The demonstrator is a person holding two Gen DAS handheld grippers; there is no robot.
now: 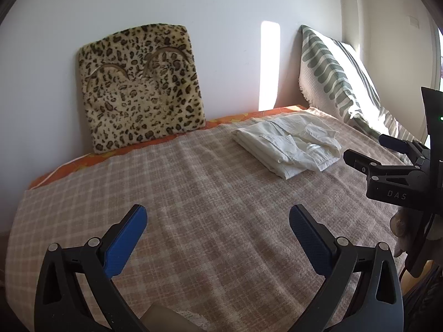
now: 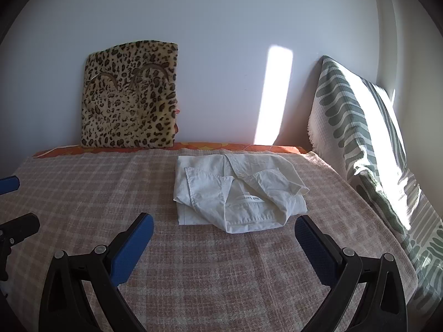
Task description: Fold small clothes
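Note:
A small white garment [image 1: 288, 142] lies folded in a loose bundle on the checked blanket [image 1: 193, 193], toward the back right of the bed. In the right wrist view the white garment [image 2: 238, 191] sits just beyond my right gripper [image 2: 224, 222], which is open with nothing between its blue pads. My left gripper [image 1: 217, 213] is open too, held over bare blanket well short and left of the garment. The right gripper [image 1: 368, 144] shows at the right edge of the left wrist view, beside the garment's near corner.
A leopard-print cushion [image 1: 141, 85] leans on the white wall at the back. A green-and-white patterned pillow [image 2: 360, 135] stands along the right side. An orange sheet edge [image 2: 193, 147] shows behind the blanket [image 2: 110, 193]. The left gripper's tips [image 2: 9, 185] show at the left edge.

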